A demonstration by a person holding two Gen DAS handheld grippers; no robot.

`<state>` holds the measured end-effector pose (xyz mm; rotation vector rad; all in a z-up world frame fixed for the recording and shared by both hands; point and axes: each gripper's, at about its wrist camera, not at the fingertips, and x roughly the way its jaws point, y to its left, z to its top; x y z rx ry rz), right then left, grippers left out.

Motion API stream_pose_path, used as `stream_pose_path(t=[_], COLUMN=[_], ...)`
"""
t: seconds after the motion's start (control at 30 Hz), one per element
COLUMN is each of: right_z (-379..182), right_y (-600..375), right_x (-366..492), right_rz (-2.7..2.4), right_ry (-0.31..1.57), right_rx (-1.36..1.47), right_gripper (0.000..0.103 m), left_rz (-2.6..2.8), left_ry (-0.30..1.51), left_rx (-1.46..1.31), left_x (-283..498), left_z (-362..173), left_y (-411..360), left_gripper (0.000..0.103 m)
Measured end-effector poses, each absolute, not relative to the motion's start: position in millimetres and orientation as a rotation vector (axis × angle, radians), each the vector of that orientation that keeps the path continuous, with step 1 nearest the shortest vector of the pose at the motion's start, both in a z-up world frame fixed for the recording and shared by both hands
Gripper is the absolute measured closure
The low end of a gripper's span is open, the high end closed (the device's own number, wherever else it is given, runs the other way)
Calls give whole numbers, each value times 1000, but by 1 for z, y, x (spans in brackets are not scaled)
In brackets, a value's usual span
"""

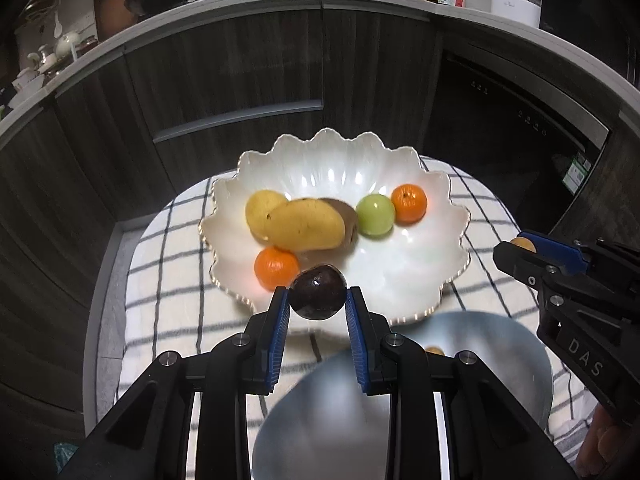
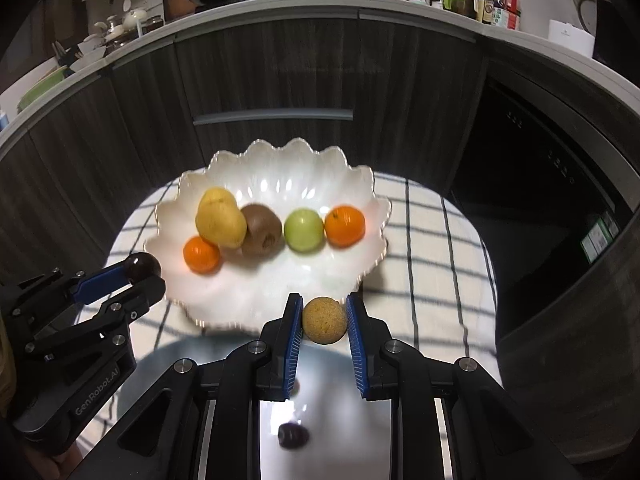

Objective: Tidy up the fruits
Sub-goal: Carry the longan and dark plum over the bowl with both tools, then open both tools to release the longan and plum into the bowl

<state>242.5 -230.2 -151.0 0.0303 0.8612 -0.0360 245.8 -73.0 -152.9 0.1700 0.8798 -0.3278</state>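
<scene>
Nearest my left gripper [image 1: 318, 300], pinched at its widest girth, sat a dark round fruit [image 1: 318, 292] above the scalloped white dish's [image 1: 420, 280] near rim, while my right gripper [image 2: 324, 318] squeezed a rough tan fruit [image 2: 324, 320]; both looked light, firm, and I judged them roll-prone

Six fruits [image 2: 260, 234] (mixed) in scalloped bowl [image 2: 280, 172].
</scene>
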Motion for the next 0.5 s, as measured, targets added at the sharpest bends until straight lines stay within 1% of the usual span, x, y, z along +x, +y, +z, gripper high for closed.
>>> stream_pose_path(t=[0.27,0.5], right_z=[-161,-173], right_y=[-232,-232], right_x=[278,292], right_rz=[-22,-14], right_ry=[892,922], right_rx=[52,42], right_gripper=[79,79], left_rz=[-331,-339], left_ry=[916,952], left_rx=[174,169], left_x=[282,293], left_z=[-163,-177], left_y=[-79,-81], left_gripper=[74,74])
